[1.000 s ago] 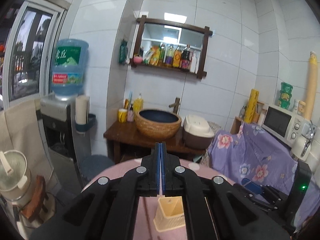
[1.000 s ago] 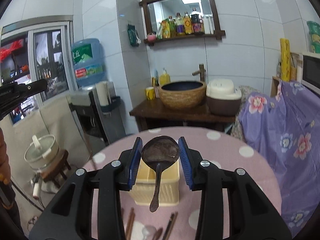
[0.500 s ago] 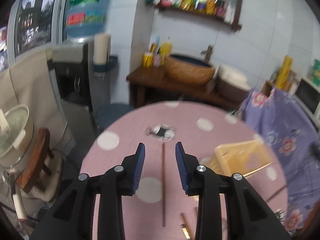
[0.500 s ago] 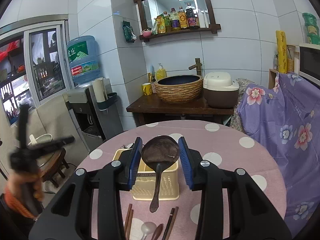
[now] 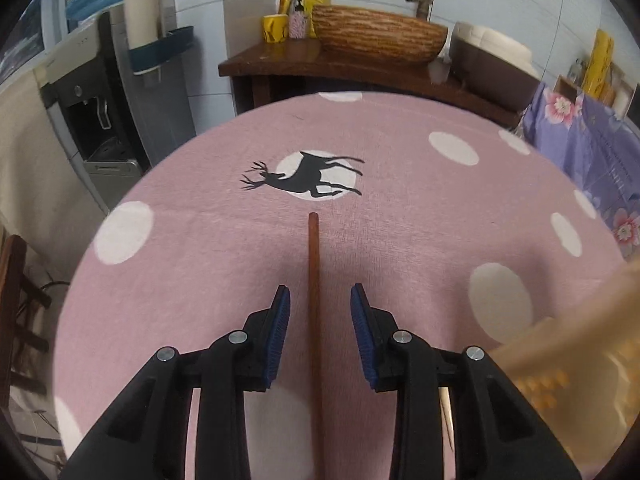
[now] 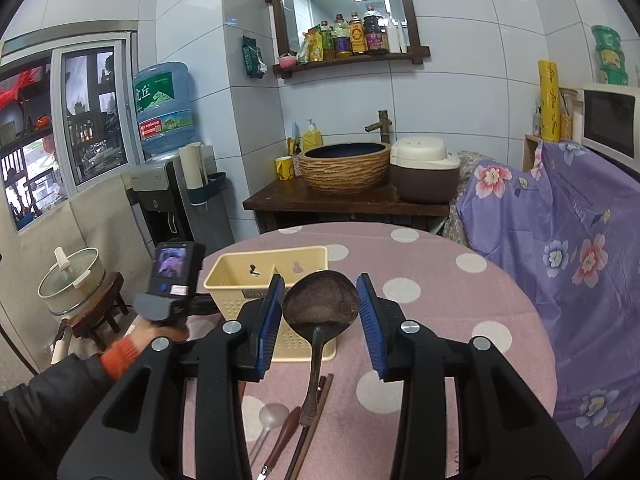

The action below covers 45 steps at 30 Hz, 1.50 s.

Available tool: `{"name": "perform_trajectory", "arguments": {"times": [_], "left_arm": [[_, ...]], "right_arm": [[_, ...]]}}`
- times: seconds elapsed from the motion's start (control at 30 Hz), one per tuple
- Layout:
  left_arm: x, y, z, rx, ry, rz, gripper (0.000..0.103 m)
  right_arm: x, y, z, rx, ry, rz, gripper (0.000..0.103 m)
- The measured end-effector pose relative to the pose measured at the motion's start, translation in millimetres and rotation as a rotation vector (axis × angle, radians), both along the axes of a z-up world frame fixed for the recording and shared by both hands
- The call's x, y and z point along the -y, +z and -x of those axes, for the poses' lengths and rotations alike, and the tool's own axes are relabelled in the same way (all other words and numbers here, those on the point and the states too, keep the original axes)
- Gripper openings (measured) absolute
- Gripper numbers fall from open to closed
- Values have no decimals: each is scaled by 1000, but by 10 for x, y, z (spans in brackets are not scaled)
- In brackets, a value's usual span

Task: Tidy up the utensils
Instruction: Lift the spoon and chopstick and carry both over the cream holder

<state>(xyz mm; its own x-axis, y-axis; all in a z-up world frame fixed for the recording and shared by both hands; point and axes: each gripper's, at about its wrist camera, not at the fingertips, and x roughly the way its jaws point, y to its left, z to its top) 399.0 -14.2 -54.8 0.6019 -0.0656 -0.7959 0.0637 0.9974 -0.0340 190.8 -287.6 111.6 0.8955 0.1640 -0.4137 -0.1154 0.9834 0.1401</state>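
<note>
Left gripper (image 5: pixel 319 312) jaws wide, straddling chopstick (image 5: pixel 314 320) on bench (image 5: pixel 420 216). Right gripper (image 6: pixel 319 312) jaws holding ladle (image 6: pixel 320 306) above basket (image 6: pixel 240 276).

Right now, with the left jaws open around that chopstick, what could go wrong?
The thin brown wooden chopstick lies flat on the pink dotted tablecloth, so the left gripper may pinch cloth or roll it away. The cream plastic utensil basket sits close on the right and could get bumped. The right gripper looks open around the dark wooden ladle, which might slip.
</note>
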Motion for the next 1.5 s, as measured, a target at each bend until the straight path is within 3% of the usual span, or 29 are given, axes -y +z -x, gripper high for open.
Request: {"name": "perform_trajectory", "arguments": {"times": [0.13,0.27,0.4,0.47,0.57,0.73,0.83,0.93,1.07,1.33,1.5], "left_arm": [[75,-98,-113,26,6,-77,28],[49,-90,-182,25,22,-92,8],[9,-80,-195,14,48,-88,8],[-62,-21,-153,19,68,-49,8],[-168,241,18,81,64,19,8],[-433,1016,577,268,30,128,8],[-558,1408,955,374,11,151,8],[-610,1622,1285,445,-3,143,8],[-648,1731,1448,491,12,139,8],[-697,1892,1499,507,29,197,8],[-585,2180,1562,538,-5,225,8]], "right_arm": [[64,-40,39,-4,-8,-6,38],[60,-57,18,-2,-3,-16,38],[46,-90,-10,-9,7,-23,38],[47,-107,-15,-14,9,-26,38],[61,-130,-35,-22,14,-42,38],[26,-150,-61,-28,36,-57,38],[-28,-152,-66,-26,51,-59,38],[-94,-159,-76,-24,64,-63,38],[-180,-150,-78,-19,76,-61,38],[-281,-54,-106,-10,90,-7,38],[-321,120,-258,3,97,15,38]]}}
